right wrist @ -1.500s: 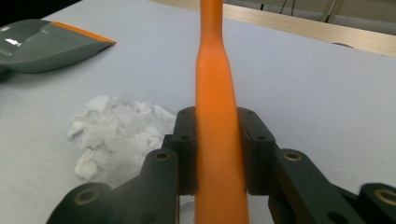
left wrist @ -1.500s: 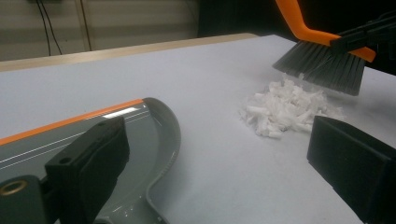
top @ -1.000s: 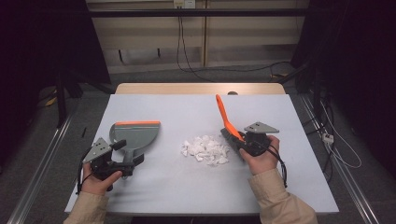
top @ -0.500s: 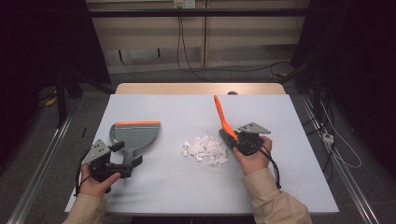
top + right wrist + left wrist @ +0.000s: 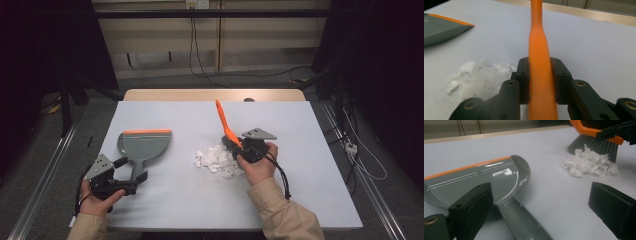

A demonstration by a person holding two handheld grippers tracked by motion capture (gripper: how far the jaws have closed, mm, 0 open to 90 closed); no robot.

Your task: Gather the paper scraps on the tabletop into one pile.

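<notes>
Paper scraps (image 5: 218,161) lie in a small white heap mid-bench (image 5: 310,130). Right tongs (image 5: 239,145) sit just right of the heap, clamped on the orange brush (image 5: 224,121) handle, w/ the grey bristles touching the heap's far right edge; handle tilts up and away from the heap. Grey dustpan (image 5: 142,145) w/ orange lip lies flat, well left of the heap. Left tongs (image 5: 131,170) gape wide astride the dustpan handle, near-left of the heap, not gripping it.
</notes>
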